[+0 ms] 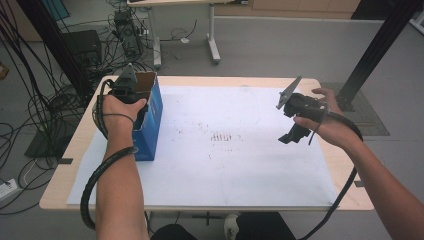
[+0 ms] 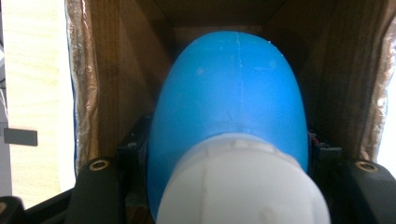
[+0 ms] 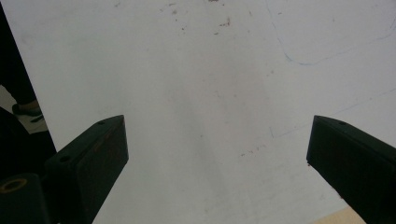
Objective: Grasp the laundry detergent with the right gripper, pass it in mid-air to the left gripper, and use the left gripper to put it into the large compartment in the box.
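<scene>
A blue bottle (image 2: 232,102) with a white cap (image 2: 243,186) sits between the jaws of my left gripper (image 1: 126,85), which is shut on it. In the left gripper view the bottle points down into an open cardboard box (image 2: 116,70). From the high view, the box (image 1: 151,125) is blue outside and stands at the table's left, with my left hand above its opening. My right gripper (image 1: 294,122) hovers over the right part of the white sheet (image 1: 225,150). In the right gripper view this gripper (image 3: 217,140) is open, with nothing but the sheet (image 3: 187,70) between its jaws.
The white sheet covers most of the wooden table (image 1: 60,185). Bundles of cables (image 1: 30,100) lie on the floor to the left. A black post (image 1: 375,50) rises at the back right. Another table's legs (image 1: 214,45) stand beyond the far edge.
</scene>
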`<action>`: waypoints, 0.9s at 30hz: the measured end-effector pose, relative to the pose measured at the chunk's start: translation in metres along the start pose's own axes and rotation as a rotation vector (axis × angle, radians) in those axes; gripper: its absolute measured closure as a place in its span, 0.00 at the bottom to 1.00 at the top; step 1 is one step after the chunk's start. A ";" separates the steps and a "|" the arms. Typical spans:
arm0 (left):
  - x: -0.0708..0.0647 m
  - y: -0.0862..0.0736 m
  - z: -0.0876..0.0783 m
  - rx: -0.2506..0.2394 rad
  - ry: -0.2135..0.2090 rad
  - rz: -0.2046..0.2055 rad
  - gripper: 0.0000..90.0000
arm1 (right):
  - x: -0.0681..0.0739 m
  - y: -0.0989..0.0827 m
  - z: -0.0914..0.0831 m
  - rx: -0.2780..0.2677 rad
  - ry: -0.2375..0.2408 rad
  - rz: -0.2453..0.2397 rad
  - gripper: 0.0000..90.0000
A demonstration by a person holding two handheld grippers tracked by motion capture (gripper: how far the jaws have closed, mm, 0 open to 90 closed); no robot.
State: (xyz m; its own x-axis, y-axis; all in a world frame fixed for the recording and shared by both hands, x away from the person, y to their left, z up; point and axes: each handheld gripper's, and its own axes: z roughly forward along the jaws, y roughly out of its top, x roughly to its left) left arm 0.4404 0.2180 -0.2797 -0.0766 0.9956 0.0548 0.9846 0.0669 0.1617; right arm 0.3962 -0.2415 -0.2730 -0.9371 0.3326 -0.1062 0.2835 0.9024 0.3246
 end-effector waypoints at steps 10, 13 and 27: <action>0.000 0.000 0.000 -0.001 -0.001 -0.001 0.40 | 0.001 0.000 0.001 -0.001 0.003 0.002 0.06; 0.000 0.000 0.000 -0.001 0.000 -0.001 0.40 | 0.001 0.000 0.002 0.000 0.004 0.000 0.06; 0.000 -0.001 0.000 -0.005 0.001 0.001 0.40 | 0.001 -0.002 0.001 -0.004 0.004 0.004 0.06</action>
State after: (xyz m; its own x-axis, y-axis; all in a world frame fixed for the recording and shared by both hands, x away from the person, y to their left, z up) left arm 0.4395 0.2175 -0.2800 -0.0756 0.9956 0.0562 0.9838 0.0653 0.1669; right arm 0.3950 -0.2424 -0.2744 -0.9367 0.3354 -0.1009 0.2868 0.8999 0.3284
